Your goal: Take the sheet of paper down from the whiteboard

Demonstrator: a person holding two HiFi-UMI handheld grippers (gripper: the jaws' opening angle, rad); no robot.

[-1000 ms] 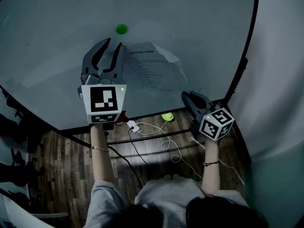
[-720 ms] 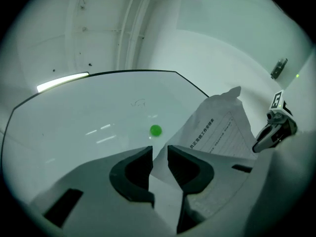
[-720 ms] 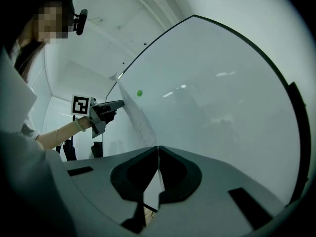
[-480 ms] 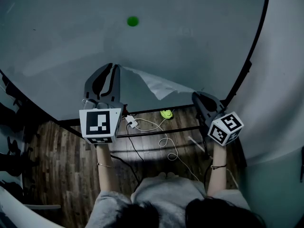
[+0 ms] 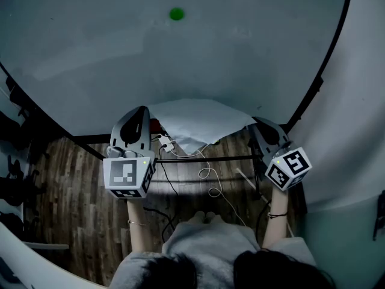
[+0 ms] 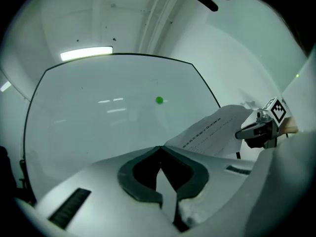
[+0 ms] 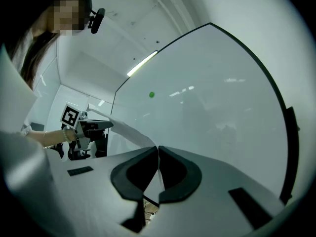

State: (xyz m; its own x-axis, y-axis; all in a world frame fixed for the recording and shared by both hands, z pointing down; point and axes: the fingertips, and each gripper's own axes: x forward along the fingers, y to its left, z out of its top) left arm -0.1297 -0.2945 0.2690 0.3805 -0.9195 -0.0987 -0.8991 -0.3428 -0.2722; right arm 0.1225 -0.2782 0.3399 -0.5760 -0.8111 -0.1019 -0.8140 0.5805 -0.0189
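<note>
Dropped clear of the whiteboard (image 5: 120, 47) since a second ago; left jaws gone from wide apart to clenched.

Head view: slung as a slack sheet of paper (image 5: 198, 122) between left gripper (image 5: 142, 112) and right gripper (image 5: 257, 125), below the board's lower edge, with the green magnet (image 5: 175, 14) well above on the board. Left gripper view: clamped shut on one corner, a sliver of paper pinched between the pads, the rest fanning toward the other tool. Right gripper view: likewise closed tight on the opposite edge. Gripped at two ends probably to keep the sheet spread and uncreased; looks essentially taken down.
</note>
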